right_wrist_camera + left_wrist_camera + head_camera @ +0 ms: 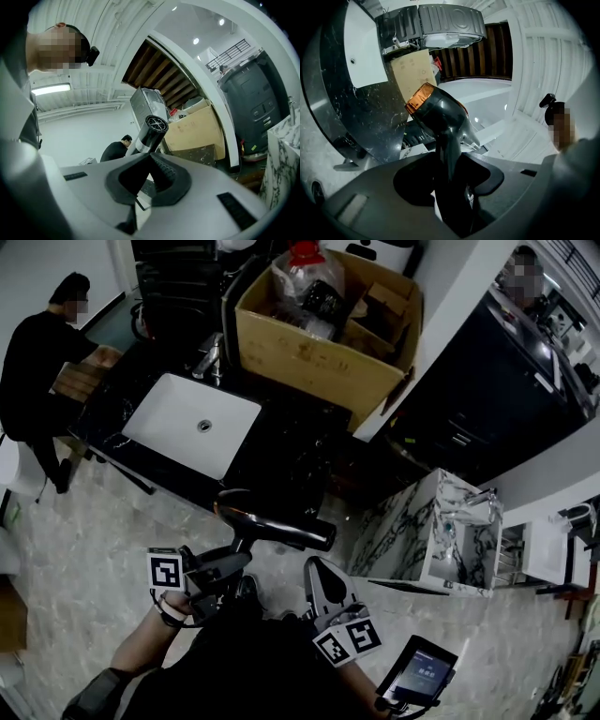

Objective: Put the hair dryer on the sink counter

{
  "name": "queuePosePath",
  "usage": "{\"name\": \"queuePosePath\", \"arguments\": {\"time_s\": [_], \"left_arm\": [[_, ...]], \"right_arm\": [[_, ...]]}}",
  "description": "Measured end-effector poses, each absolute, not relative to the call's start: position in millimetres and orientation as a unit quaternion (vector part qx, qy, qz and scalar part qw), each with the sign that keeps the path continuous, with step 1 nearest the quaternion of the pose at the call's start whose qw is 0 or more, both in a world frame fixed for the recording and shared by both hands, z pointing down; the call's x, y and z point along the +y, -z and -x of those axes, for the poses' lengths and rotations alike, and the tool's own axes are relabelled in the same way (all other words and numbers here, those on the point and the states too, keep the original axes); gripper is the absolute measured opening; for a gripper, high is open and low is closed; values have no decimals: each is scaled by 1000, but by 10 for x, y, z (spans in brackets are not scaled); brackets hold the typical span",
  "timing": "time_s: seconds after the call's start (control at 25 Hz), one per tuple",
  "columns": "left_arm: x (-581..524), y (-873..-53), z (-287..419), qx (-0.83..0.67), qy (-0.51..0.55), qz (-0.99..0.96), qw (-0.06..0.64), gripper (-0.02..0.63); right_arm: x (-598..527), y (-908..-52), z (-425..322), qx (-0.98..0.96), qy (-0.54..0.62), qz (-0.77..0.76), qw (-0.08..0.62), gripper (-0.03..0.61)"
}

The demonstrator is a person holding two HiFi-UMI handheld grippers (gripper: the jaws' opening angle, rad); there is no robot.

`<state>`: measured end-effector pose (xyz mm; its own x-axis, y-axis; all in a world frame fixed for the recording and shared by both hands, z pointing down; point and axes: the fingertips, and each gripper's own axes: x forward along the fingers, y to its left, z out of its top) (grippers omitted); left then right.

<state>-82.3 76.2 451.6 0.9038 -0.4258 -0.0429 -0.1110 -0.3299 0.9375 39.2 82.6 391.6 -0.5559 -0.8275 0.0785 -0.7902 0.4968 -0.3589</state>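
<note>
Glossy dark plastic forms the hair dryer [272, 521], lower centre of the head view, not yet over the black veined counter [291, 448]. The left gripper [450, 180] jaws pinch its tapered handle; the right gripper [149, 159] jaws are pressed together, empty. Risk: the smooth handle may pivot under barrel weight, or land in the white rectangular basin [192, 423].

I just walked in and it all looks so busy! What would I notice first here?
Probably the dark hair dryer with its shiny orange ring, gripped by its handle in the left gripper at the bottom middle of the head view. Just beyond it, the bright white sink stands out in the black counter, with a big open cardboard box beside it, farther back.
</note>
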Motion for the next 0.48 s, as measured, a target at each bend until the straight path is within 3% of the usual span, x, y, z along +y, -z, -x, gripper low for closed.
{"name": "queuePosePath", "arguments": {"time_s": [0.48], "left_arm": [[513,-4559,1069,-156,150,-810,545,176]], "right_arm": [[674,-4074,-82,862,192,469,24,-5]]}}
